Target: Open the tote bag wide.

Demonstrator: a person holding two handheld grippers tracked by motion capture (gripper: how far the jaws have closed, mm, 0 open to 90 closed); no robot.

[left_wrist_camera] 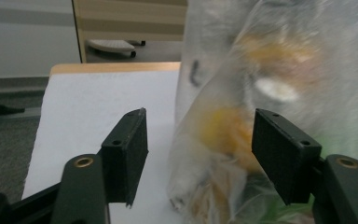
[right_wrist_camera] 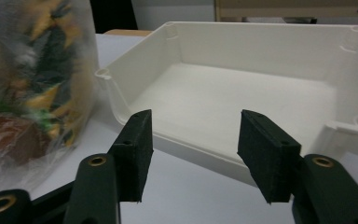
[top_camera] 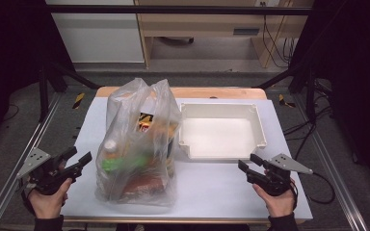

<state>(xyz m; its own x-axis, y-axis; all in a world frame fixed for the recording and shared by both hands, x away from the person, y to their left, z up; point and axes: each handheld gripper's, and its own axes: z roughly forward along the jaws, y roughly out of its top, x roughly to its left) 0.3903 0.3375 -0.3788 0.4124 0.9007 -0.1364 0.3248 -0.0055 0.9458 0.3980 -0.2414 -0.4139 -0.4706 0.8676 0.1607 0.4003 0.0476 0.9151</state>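
A clear plastic bag (top_camera: pixel 137 144) full of groceries stands upright on the white table top (top_camera: pixel 212 185), its handles up. A white-capped bottle (top_camera: pixel 110 147) and a green item show through its side. My left gripper (top_camera: pixel 77 160) is held low at the bag's left, open, with nothing between its pads; in the left gripper view the bag (left_wrist_camera: pixel 270 102) rises just beyond the open jaws. An empty white tray (top_camera: pixel 221 132) lies to the right of the bag. My right gripper (top_camera: pixel 250 163) hovers open just in front of the tray (right_wrist_camera: pixel 242 93), apart from it.
The table's wooden far edge (top_camera: pixel 212 92) shows behind the tray. Metal frame rails (top_camera: pixel 24 149) run along both sides of the table. Cabinets and cables stand on the floor behind. Bare table top lies in front of the tray and bag.
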